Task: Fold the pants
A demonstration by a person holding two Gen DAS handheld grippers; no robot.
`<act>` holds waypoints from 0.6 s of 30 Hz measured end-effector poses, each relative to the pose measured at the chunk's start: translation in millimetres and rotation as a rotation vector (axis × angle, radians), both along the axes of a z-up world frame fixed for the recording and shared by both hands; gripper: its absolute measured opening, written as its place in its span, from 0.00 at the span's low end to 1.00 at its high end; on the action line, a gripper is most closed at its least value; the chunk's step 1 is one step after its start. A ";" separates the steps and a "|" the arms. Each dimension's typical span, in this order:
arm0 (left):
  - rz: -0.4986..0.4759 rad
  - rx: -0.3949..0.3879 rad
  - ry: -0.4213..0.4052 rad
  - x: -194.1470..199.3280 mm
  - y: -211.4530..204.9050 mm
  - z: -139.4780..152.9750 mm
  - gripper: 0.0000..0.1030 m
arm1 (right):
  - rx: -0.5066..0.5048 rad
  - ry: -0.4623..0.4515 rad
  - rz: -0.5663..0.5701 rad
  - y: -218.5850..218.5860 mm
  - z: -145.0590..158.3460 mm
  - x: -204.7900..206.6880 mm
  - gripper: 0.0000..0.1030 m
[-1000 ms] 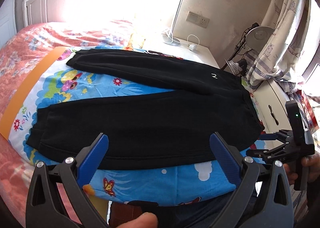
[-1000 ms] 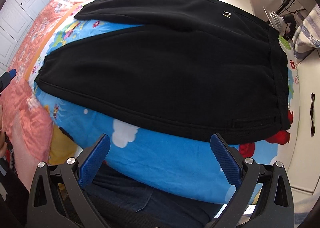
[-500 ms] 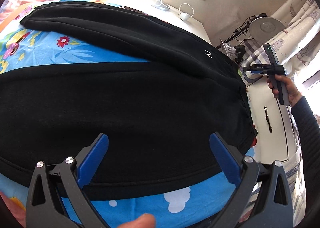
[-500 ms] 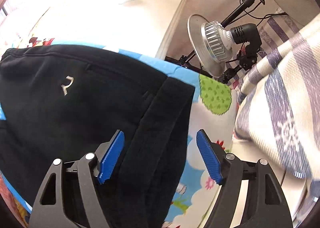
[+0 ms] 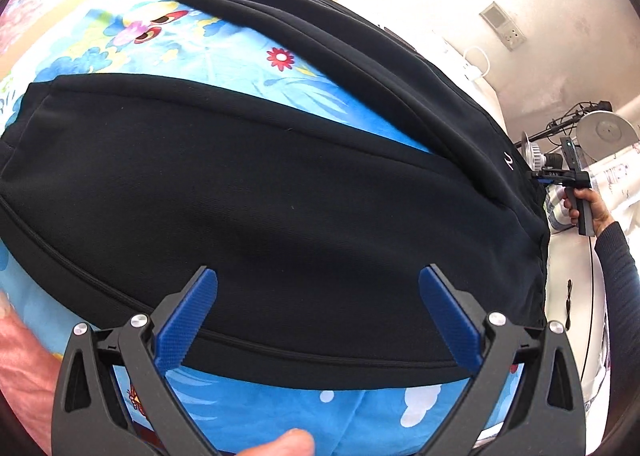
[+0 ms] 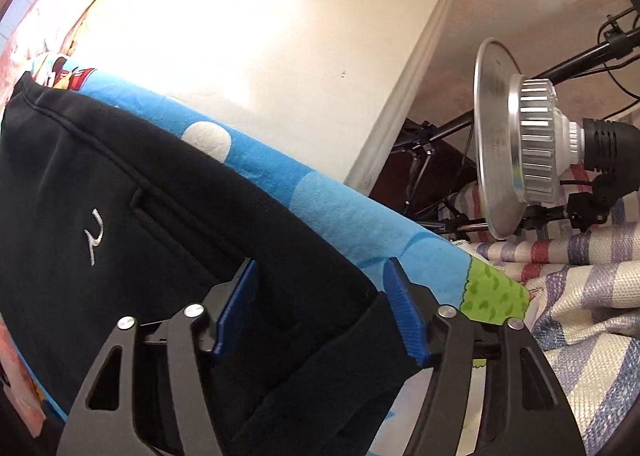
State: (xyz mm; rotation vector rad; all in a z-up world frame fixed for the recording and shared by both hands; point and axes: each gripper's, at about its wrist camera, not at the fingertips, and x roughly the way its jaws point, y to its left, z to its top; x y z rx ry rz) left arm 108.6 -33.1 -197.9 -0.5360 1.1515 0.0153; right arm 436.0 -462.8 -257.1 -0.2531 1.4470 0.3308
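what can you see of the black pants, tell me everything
The black pants lie spread flat on a blue cartoon-print sheet, both legs apart in a V. The fabric looks like thick, soft knit; a small white logo sits beside a pocket slit near the waistband. The right tool straddles the waistband corner at the sheet's edge, fingers open, not yet clamped. The left tool hovers open over the near leg's outer seam.

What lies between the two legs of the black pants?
In the left wrist view, only the blue cartoon sheet shows between the two legs of the black pants; a red flower print sits in that wedge.
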 end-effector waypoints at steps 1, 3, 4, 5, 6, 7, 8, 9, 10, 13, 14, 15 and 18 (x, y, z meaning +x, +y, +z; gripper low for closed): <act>0.009 -0.005 0.001 2.1 2.8 -2.1 0.98 | 0.026 0.006 0.013 1.4 1.9 -4.9 0.31; 0.022 -0.029 0.003 5.6 7.2 -4.3 0.98 | -0.004 -0.016 0.046 7.8 6.5 -8.9 0.12; 0.024 -0.044 0.000 7.8 8.3 -4.5 0.98 | -0.002 -0.032 0.051 8.9 12.4 -15.0 0.10; 0.023 -0.055 -0.003 11.8 7.2 -4.1 0.98 | 0.008 -0.055 0.052 9.6 22.3 -24.2 0.09; 0.019 -0.061 -0.011 16.2 5.8 -2.5 0.98 | 0.012 -0.090 0.050 6.3 34.1 -31.6 0.09; 0.014 -0.066 -0.027 21.4 3.4 0.0 0.98 | 0.015 -0.137 0.057 7.8 50.8 -45.0 0.08; 0.003 -0.074 -0.044 26.2 0.1 3.7 0.98 | 0.015 -0.181 0.074 13.4 68.1 -60.2 0.08; -0.011 -0.085 -0.062 31.0 -3.9 7.5 0.98 | 0.015 -0.234 0.095 18.2 87.4 -80.8 0.08; -0.029 -0.101 -0.078 37.0 -8.5 10.5 0.98 | 0.021 -0.282 0.109 22.6 104.3 -94.8 0.08; -0.099 -0.170 -0.123 58.2 -26.8 19.7 0.98 | 0.023 -0.431 0.135 39.9 149.0 -168.5 0.07; -0.119 -0.191 -0.142 66.0 -32.7 24.5 0.98 | 0.021 -0.467 0.132 45.3 155.4 -195.3 0.07; -0.131 -0.210 -0.164 73.0 -37.6 30.0 0.98 | 0.023 -0.490 0.126 49.5 156.9 -220.5 0.07; -0.149 -0.316 -0.226 93.1 -45.0 39.4 0.97 | 0.057 -0.485 0.107 62.8 132.8 -293.7 0.07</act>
